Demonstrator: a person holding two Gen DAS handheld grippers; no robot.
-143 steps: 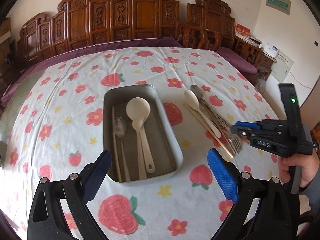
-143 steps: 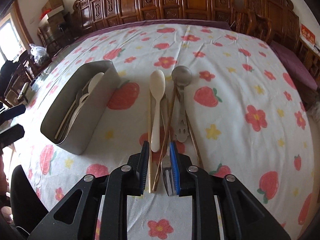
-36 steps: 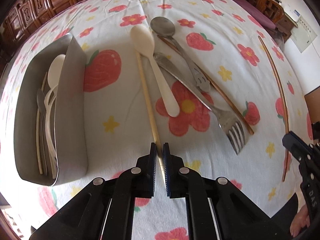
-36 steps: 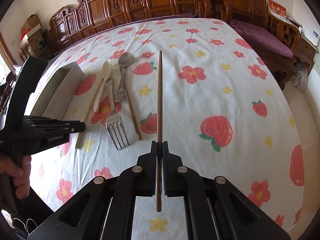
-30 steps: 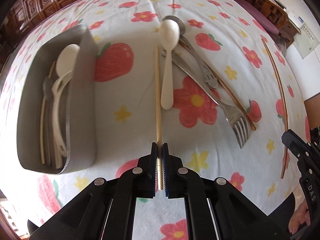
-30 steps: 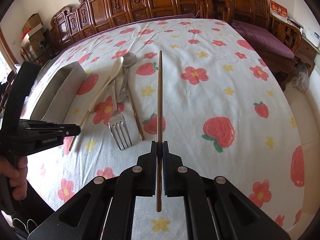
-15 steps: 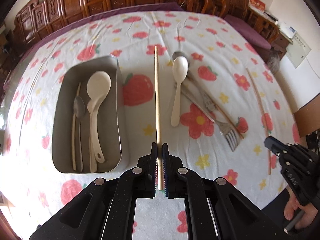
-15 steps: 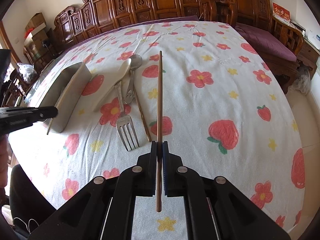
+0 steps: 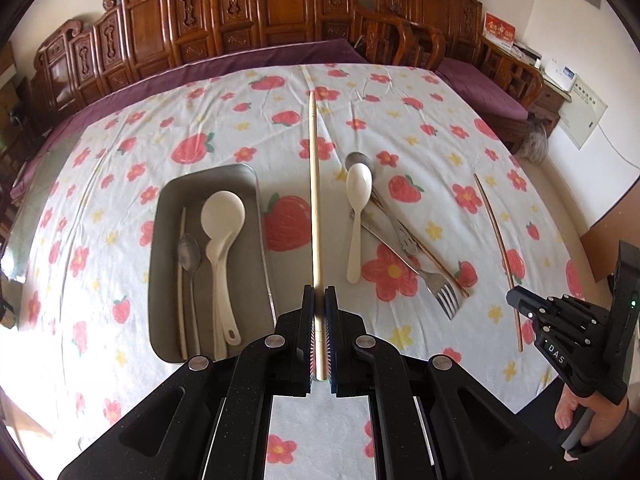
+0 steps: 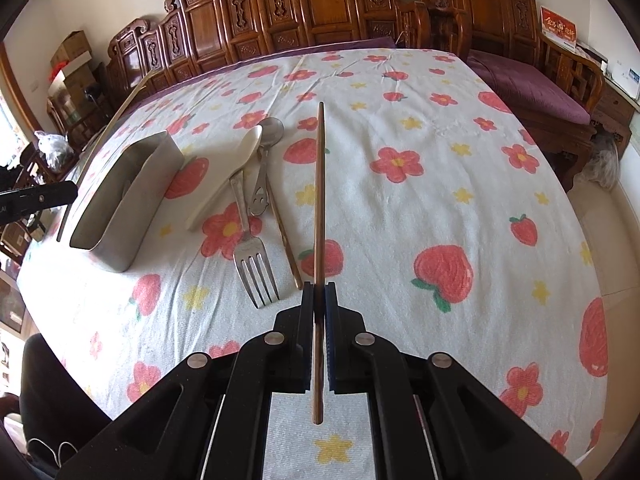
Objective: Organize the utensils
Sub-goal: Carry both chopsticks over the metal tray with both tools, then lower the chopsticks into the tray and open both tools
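Left claw (image 9: pixel 319 308) clamped right down on a pale chopstick (image 9: pixel 314 200), gripped near its back end, long end sticking out away over the desk (image 9: pixel 420 88), clear of the cloth. Right claw (image 10: pixel 319 300) pinched just as tight on a dark brown chopstick (image 10: pixel 319 200), same deal, held off the flowery cloth and pointing far. Over on the left, metal tray (image 9: pixel 160 280) already loaded with a big white ladle (image 9: pixel 222 216), a steel spoon (image 9: pixel 188 252) and one pale stick along its left side. Between the two claws, loose pile lying on the cloth: white spoon (image 9: pixel 358 208), fork (image 9: pixel 440 292), a steel spoon with a cut-out handle (image 10: pixel 266 152) and another brown chopstick (image 10: pixel 286 240), all overlapping a bit.
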